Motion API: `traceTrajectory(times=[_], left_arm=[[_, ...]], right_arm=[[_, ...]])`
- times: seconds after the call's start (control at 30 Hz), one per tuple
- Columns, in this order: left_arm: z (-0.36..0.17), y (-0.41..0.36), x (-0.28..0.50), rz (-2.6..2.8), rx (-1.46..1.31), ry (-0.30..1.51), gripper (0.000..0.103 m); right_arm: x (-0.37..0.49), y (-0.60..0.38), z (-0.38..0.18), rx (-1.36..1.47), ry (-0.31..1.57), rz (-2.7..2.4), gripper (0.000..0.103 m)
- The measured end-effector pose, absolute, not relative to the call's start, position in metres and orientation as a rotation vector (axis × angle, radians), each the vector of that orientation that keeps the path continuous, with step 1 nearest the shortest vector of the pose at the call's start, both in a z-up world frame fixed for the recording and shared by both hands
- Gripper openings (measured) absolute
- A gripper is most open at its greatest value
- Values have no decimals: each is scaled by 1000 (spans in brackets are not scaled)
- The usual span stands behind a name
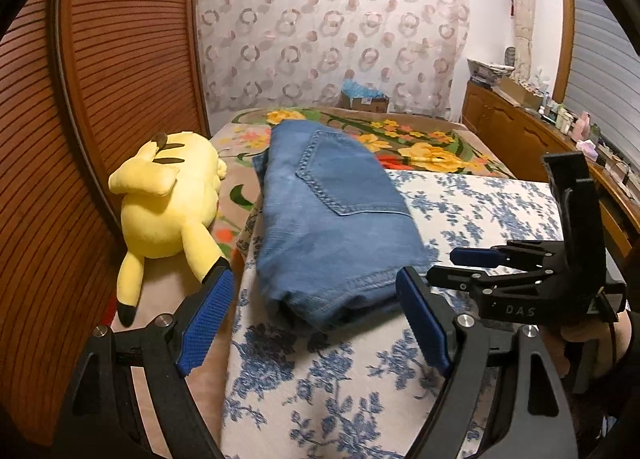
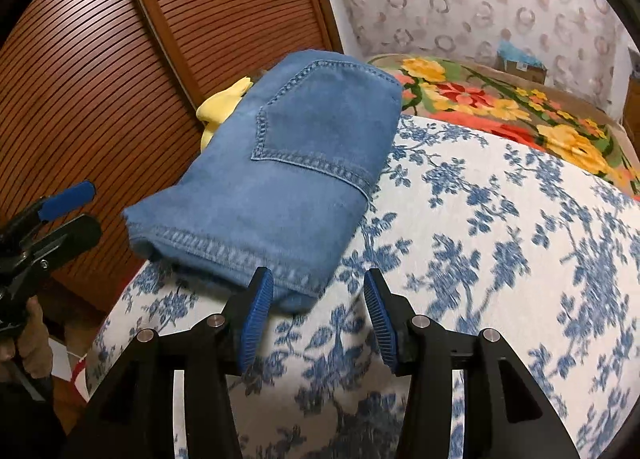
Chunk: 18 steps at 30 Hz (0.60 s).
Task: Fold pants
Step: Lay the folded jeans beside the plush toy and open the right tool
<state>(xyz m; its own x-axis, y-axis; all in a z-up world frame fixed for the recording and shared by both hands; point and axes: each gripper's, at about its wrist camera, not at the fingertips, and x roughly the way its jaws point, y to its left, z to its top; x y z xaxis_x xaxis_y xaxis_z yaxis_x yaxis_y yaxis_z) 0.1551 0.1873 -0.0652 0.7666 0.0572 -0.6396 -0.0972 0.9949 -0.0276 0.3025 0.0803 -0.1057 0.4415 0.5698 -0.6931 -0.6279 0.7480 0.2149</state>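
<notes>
On the blue-flowered white cloth (image 1: pixel 460 199), the jeans (image 1: pixel 332 219) lie folded into a thick bundle, back pocket up, at about 12 o'clock from the left gripper (image 1: pixel 316 319), whose fingers stand wide apart and hold nothing. At 10 o'clock lies a yellow plush toy (image 1: pixel 168 203), just beside the jeans. Seen from the right wrist, the right gripper (image 2: pixel 318 319) is also spread and empty, its left pad (image 2: pixel 256 323) against the near hem.
</notes>
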Motion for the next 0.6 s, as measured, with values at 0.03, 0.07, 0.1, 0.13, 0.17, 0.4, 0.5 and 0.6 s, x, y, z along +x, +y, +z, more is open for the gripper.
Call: traceTrajectory(times=[0.03,0.07,0.1,0.13,0.17,0.4,0.5,0.6], left_arm=[[-64,184,153,79,-60,689,84],[-62,179,151,71,-57,684,84],[-61,175,149,65,-54,682,84],[-60,171,148,59,-51,679,84],[-59,166,146,52,-48,676,84],[-49,129,135,-26,-48,648,86],[-45,113,129,-55,-45,629,91],[-40,97,123,-75,-48,617,91]], right_arm=[[298,76,-104,-76,825,741,49],[295,71,-102,-73,821,737,49],[290,65,-100,-72,815,731,49],[286,58,-98,-69,807,723,49],[280,51,-95,-69,799,717,49],[243,-12,-68,-55,721,636,49],[227,-41,-59,-45,692,600,50],[210,-68,-51,-42,663,565,51]])
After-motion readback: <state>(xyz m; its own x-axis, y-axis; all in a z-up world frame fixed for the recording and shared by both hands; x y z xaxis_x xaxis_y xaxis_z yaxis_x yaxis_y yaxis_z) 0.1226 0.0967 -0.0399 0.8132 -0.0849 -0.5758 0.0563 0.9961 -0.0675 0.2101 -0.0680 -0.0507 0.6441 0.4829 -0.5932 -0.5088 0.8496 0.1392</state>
